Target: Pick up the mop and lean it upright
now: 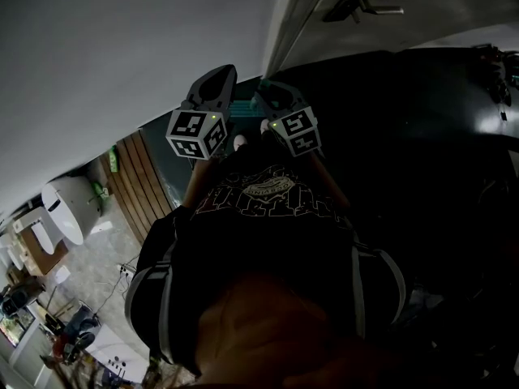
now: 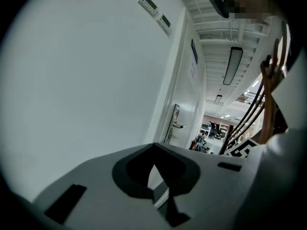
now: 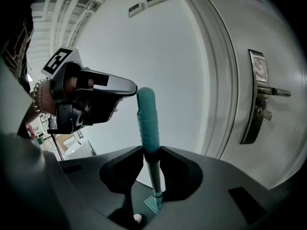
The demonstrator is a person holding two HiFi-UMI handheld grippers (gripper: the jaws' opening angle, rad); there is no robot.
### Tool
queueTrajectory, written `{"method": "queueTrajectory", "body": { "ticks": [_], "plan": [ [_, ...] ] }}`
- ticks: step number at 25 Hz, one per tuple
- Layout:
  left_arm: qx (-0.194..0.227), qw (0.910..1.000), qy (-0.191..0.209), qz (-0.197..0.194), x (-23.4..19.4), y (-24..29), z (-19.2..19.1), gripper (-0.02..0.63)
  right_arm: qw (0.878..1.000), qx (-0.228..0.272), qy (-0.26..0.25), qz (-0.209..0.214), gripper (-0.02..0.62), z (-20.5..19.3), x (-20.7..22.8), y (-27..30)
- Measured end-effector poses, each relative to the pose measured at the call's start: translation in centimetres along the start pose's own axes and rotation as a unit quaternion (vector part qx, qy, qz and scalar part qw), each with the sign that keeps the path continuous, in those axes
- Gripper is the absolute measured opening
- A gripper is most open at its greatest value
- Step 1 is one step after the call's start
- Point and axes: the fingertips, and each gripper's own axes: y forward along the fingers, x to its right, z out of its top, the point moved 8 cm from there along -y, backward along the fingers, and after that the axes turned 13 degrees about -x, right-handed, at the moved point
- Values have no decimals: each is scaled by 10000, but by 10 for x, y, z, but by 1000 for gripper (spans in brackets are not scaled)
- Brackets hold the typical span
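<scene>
Teal mop handle [image 3: 146, 119] upright, clamped in the right gripper [image 3: 152, 152]; left gripper [image 2: 153, 146] pinched together, empty, facing the white wall [image 2: 86, 80].

left tool [image 2: 154, 150]: raised, jaws together | right tool [image 3: 152, 153]: raised alongside, clamped on mop handle [image 3: 146, 114]

Office-like workspace — white door [image 3: 273, 37], lever handle [image 3: 268, 92], strip ceiling light [image 2: 233, 65], wall control panels [image 2: 148, 4] (cluttered hall [image 2: 213, 128] beyond).

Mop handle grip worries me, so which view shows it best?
Right gripper view: the teal mop handle sits clamped between the right gripper's jaws. The head view shows only a teal sliver; the left gripper view, none.
</scene>
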Motion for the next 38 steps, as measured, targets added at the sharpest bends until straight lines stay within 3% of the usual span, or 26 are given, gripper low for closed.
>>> {"method": "queueTrajectory", "body": {
  "ticks": [38],
  "plan": [
    [24, 9996, -150, 219, -13, -4, 0, 48, 9999, 4, 78, -87, 115, 26, 35, 32]
  ]
}}
